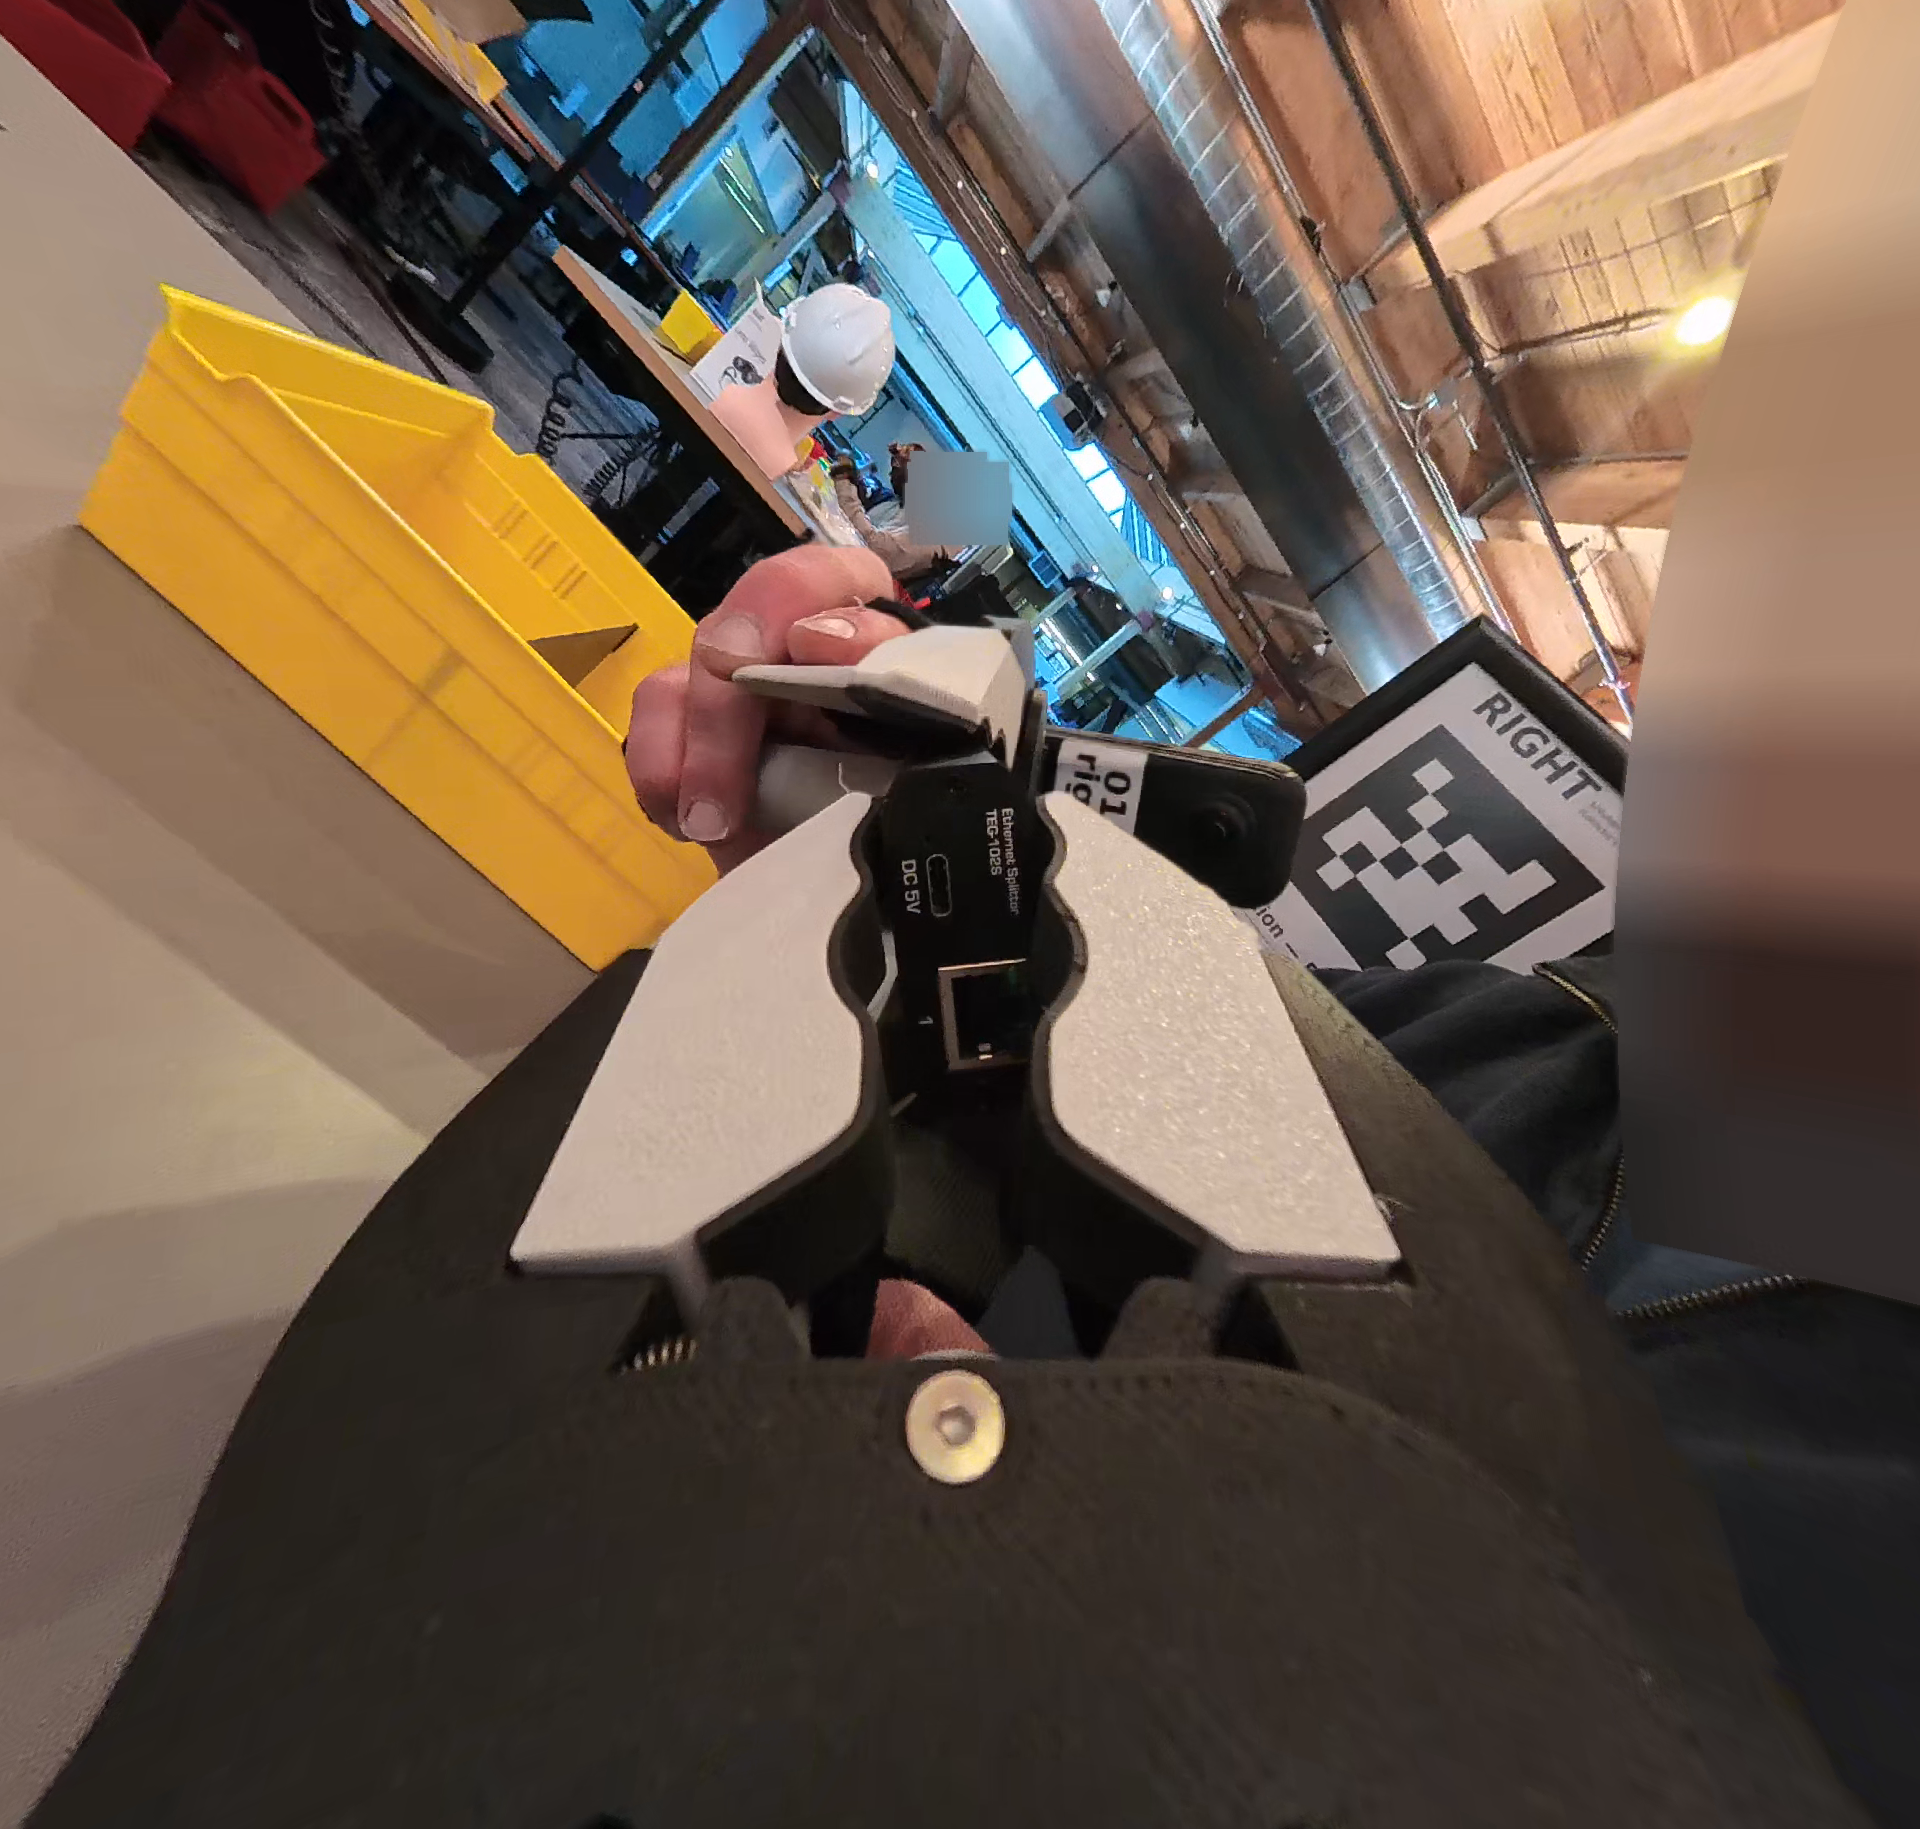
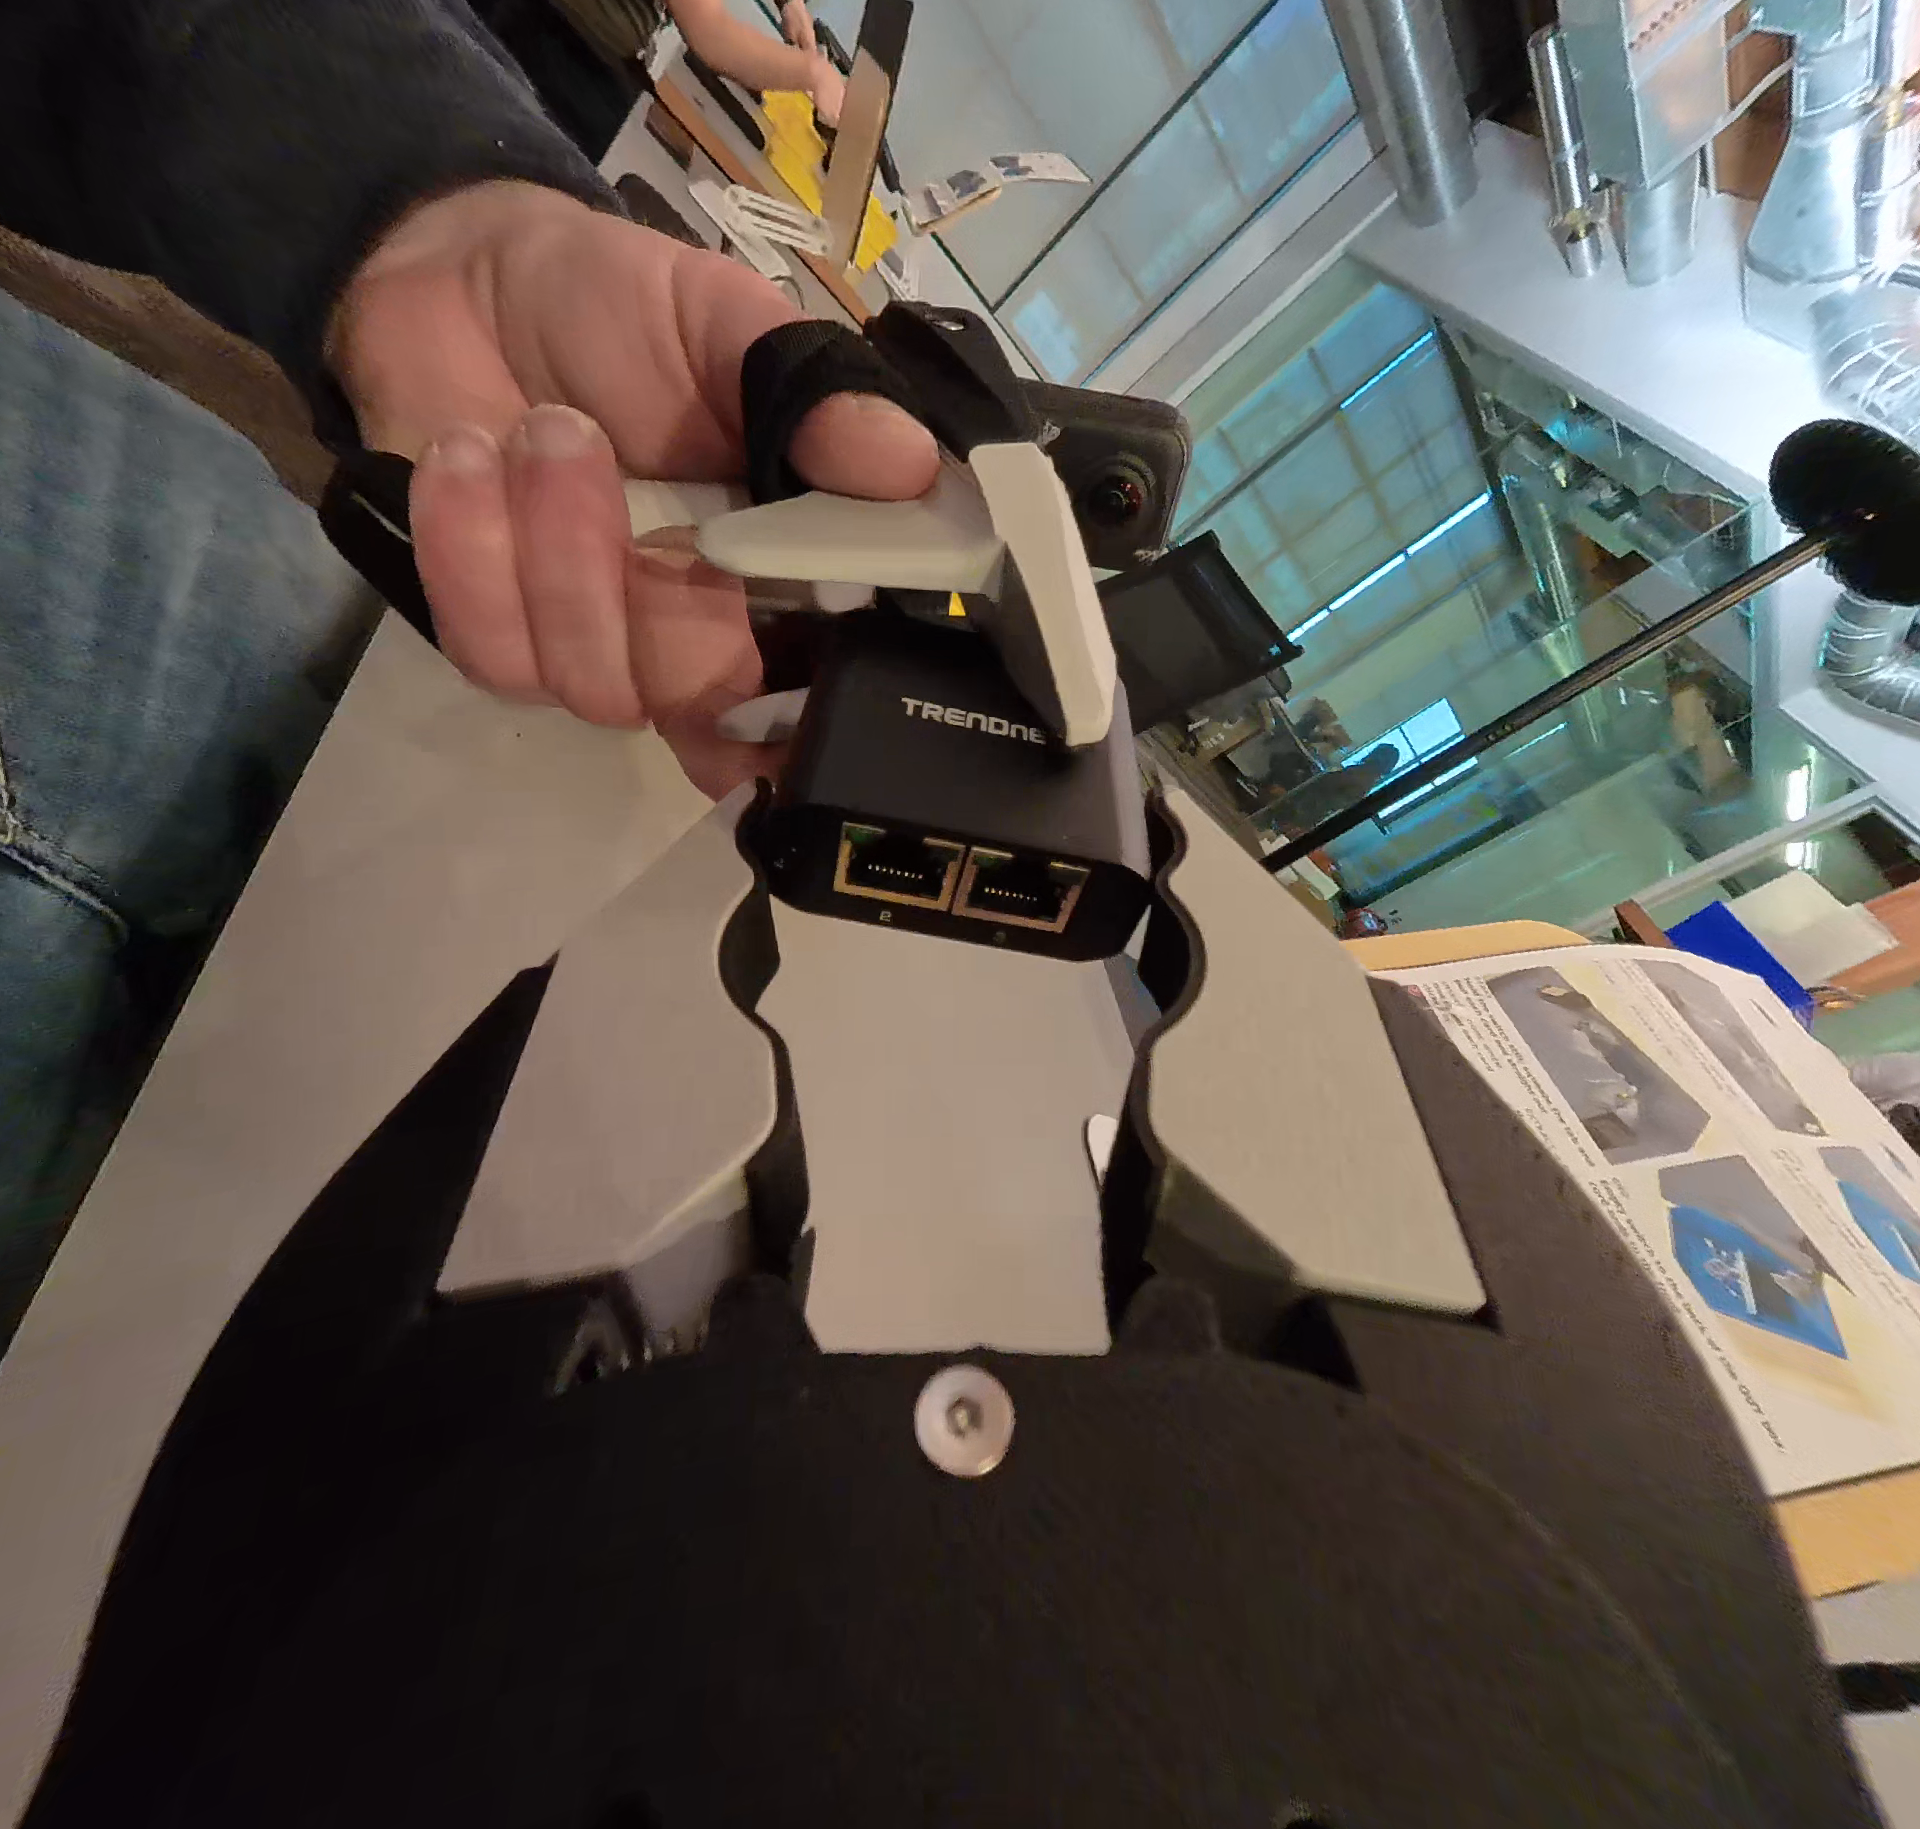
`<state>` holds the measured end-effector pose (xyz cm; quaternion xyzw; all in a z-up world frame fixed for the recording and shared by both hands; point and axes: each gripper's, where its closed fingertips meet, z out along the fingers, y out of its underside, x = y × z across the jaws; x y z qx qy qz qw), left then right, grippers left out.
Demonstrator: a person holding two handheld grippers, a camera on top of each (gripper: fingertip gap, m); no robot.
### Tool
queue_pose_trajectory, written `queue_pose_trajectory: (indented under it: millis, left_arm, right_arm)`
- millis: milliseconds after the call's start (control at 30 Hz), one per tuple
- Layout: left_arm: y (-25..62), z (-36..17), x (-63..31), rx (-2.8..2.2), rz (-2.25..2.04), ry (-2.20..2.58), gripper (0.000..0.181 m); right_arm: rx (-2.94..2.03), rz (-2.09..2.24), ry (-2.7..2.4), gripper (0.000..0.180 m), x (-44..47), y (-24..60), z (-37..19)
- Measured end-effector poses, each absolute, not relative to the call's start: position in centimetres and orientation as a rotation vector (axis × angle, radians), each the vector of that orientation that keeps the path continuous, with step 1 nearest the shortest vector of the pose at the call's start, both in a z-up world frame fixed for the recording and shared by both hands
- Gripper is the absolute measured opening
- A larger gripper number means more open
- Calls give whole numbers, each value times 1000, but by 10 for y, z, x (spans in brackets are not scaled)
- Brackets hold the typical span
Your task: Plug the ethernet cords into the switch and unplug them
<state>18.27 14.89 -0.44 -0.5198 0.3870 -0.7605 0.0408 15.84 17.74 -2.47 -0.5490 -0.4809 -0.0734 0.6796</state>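
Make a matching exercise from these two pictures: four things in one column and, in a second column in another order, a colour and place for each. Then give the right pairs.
Things:
1. switch
2. stacked bins
3. hard hat
4. printed sheet

Colour and place:
A. white, far in the background
B. pale with pictures, flat on a wooden table top at the right
C. black, between the fingers of the left gripper
D. yellow, on the pale table at the left

Pairs: 1-C, 2-D, 3-A, 4-B
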Motion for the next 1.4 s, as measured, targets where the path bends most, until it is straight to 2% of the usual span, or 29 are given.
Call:
queue_pose_trajectory:
  millis: [233,333,367,733,833,1067,1133,1300,1400]
  left_arm:
    - [153,-9,184,-1598,-2335,1126,24]
    - [154,-8,184,-1594,-2344,1115,24]
    - [152,-8,184,-1592,-2346,1122,24]
    - [150,-8,182,-1577,-2424,1096,26]
    - [156,-12,181,-1595,-2341,1135,50]
    - [186,-7,151,-1534,-1810,1304,67]
    - [205,4,128,-1489,-1605,1343,65]
    - [306,10,39,-1484,-734,1413,65]
    - [353,0,-19,-1604,-474,1408,62]
  right_arm:
    - [-1309,66,-1043,67,152,173,-27]
    - [-1287,64,-1033,66,152,171,-24]
    - [-1284,54,-1029,59,153,171,-23]
    - [-1302,123,-1025,59,153,167,-24]
    - [-1292,202,-969,60,158,164,-17]
    - [-1295,401,-823,60,173,163,-6]
    - [-1314,402,-808,59,176,165,-8]
    - [-1341,427,-761,59,183,169,-16]
    - [-1342,455,-733,60,186,171,-20]
